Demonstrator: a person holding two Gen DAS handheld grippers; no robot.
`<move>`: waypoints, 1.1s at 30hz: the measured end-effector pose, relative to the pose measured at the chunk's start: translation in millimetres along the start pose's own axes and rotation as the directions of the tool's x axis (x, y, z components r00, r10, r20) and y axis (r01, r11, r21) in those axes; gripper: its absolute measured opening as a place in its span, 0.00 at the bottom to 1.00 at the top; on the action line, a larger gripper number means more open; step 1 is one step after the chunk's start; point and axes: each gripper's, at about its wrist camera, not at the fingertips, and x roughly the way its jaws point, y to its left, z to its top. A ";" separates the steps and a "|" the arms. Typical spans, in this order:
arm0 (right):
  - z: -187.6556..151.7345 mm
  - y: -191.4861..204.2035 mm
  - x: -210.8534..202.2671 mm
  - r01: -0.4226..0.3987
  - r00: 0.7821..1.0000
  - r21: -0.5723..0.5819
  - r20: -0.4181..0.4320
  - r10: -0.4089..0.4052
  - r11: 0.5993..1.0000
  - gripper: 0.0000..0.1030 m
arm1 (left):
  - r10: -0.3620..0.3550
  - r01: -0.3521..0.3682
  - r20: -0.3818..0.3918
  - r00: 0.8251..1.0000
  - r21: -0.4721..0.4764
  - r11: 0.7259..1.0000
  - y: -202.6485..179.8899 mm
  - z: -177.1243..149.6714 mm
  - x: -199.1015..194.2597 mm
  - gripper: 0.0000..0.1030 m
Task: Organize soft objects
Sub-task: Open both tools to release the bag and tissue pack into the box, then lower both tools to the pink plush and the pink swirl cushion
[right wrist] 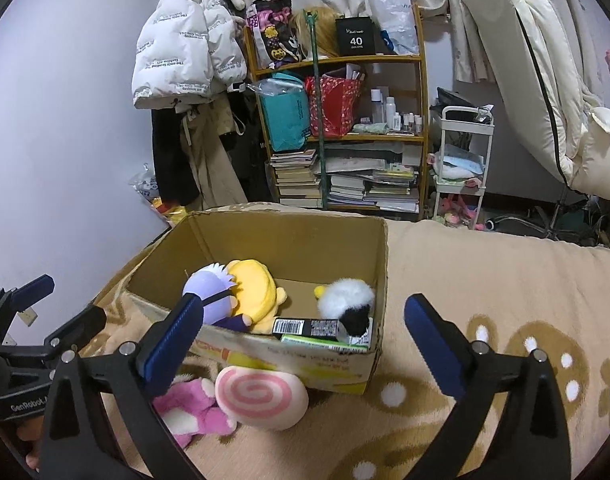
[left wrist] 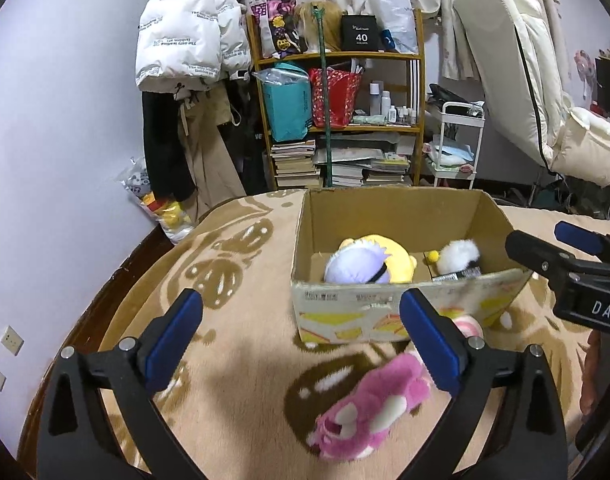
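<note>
the left gripper (left wrist: 301,344) is hovering wide open and holding nothing, above a pink plush bear (left wrist: 369,408) lying on the tan blanket (left wrist: 233,360) just in front of the cardboard box (left wrist: 385,312). the right gripper (right wrist: 305,348) is also gaping wide and carrying nothing, near a pink swirl plush (right wrist: 261,398) leaning against the box's front wall. inside the box, a yellow-and-lavender doll (right wrist: 233,296) and a black-and-white fluffy toy (right wrist: 349,300) are lying apart.
</note>
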 end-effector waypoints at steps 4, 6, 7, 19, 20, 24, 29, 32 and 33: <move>-4.7 2.9 -8.2 0.005 1.000 -0.004 -0.004 -0.005 1.000 1.00 | 0.008 -0.008 -0.006 1.000 0.009 1.000 0.2 -5.6 -9.7 0.95; -6.0 2.9 -10.8 0.003 1.000 -0.004 -0.003 -0.003 1.000 1.00 | 0.013 -0.013 -0.006 1.000 0.016 1.000 -0.4 -7.3 -14.7 0.95; -6.7 3.0 -12.2 0.001 1.000 -0.002 -0.003 -0.001 1.000 1.00 | 0.013 -0.013 -0.007 1.000 0.015 1.000 -0.4 -8.1 -17.0 0.95; -15.5 8.1 -34.4 0.018 1.000 -0.032 -0.005 -0.018 0.999 1.00 | -0.010 0.009 -0.064 0.998 -0.013 1.000 1.7 -22.5 -30.2 0.95; -16.1 7.6 -35.7 0.016 1.000 -0.035 -0.007 -0.016 0.999 1.00 | -0.011 0.010 -0.069 0.998 -0.011 1.000 1.1 -23.0 -30.6 0.95; -21.7 10.3 -38.9 0.011 1.000 -0.037 -0.019 -0.012 0.999 1.00 | -0.011 0.011 -0.091 0.996 0.004 1.000 -2.2 -28.6 -31.8 0.95; -27.2 13.9 -36.2 0.006 0.999 -0.034 -0.040 -0.007 0.999 1.00 | -0.010 0.012 -0.108 0.994 0.021 1.000 -6.1 -31.4 -30.1 0.95; -28.6 16.5 -35.2 0.003 0.999 -0.041 -0.046 -0.005 0.999 1.00 | -0.011 0.014 -0.127 0.992 0.025 1.000 -5.6 -35.1 -27.0 0.95; -28.8 16.7 -34.6 0.004 0.999 -0.041 -0.049 -0.006 0.999 1.00 | -0.009 0.013 -0.133 0.991 0.029 1.000 -5.8 -36.1 -25.7 0.95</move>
